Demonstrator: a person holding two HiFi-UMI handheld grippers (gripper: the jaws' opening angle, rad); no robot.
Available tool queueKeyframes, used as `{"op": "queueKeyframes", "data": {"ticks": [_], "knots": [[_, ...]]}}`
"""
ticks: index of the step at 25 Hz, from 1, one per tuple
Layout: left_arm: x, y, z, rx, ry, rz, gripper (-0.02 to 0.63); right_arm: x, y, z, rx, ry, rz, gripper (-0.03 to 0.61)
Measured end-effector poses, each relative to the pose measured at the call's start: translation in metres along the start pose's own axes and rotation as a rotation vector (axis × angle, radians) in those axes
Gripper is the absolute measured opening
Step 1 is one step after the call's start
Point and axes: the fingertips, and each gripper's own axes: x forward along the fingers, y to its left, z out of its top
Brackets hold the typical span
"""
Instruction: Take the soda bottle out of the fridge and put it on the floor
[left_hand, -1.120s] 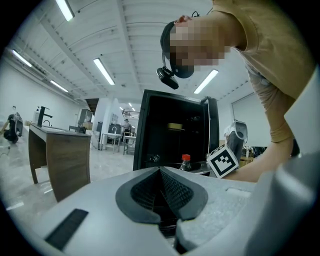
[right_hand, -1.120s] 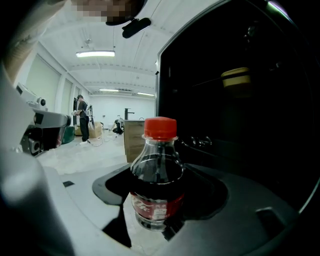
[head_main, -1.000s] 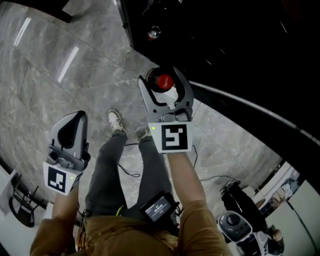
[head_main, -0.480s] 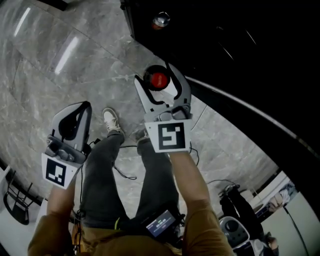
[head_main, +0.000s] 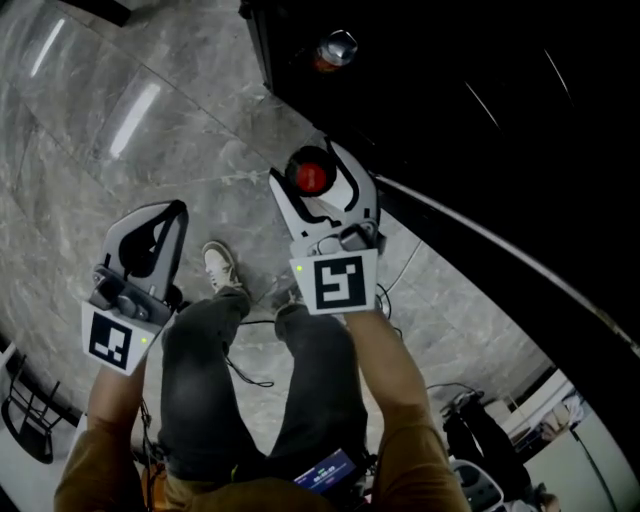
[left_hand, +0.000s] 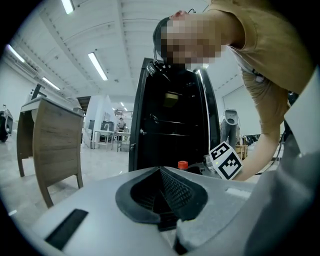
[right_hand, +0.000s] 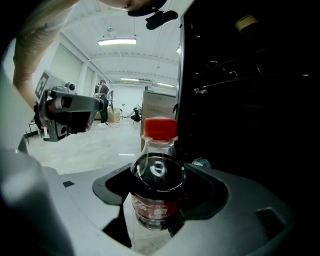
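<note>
The soda bottle (head_main: 310, 176), dark cola under a red cap, stands upright in my right gripper (head_main: 316, 188), just outside the black fridge (head_main: 470, 70). In the right gripper view the jaws are shut round the bottle (right_hand: 156, 187) at its red label, with the marble floor below. My left gripper (head_main: 160, 225) hangs apart to the left over the floor, shut on nothing. In the left gripper view the shut jaws (left_hand: 162, 196) point at the fridge (left_hand: 170, 125), and the bottle's red cap (left_hand: 183, 164) shows just above them.
A metal can top (head_main: 337, 48) shows inside the dark fridge. The person's legs and one shoe (head_main: 220, 268) are on the grey marble floor (head_main: 90, 140) below the grippers. A wooden-sided desk (left_hand: 52, 135) stands at the left in the left gripper view.
The right gripper with the bottle has drawn a little further away from the fridge's inside. The left gripper has hardly moved. The person's feet have shifted back.
</note>
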Motion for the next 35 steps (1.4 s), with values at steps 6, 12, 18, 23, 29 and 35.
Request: {"op": "queueKeyframes", "data": {"ticks": [6,12,18,23,29,35], "knots": [[0.016,0.011,-0.039,0.025,-0.008,-0.034,0.002,0.020,-0.001,-0.036,-0.019,-0.003,0.021,0.296],[0.029,0.021,-0.094,0.078,0.008,-0.051,0.002,0.044,0.005,-0.077,-0.055,0.006,0.062,0.296],[0.045,0.021,-0.147,0.076,0.015,-0.073,0.002,0.070,0.015,-0.114,-0.065,-0.002,0.094,0.296],[0.050,0.027,-0.191,0.095,0.042,-0.080,0.002,0.086,0.026,-0.151,-0.074,-0.028,0.140,0.296],[0.059,0.039,-0.238,0.005,0.014,-0.068,0.002,0.109,0.032,-0.200,-0.071,-0.006,0.125,0.296],[0.078,0.039,-0.280,0.001,0.030,-0.073,0.002,0.130,0.036,-0.218,-0.093,-0.012,0.160,0.296]]}}
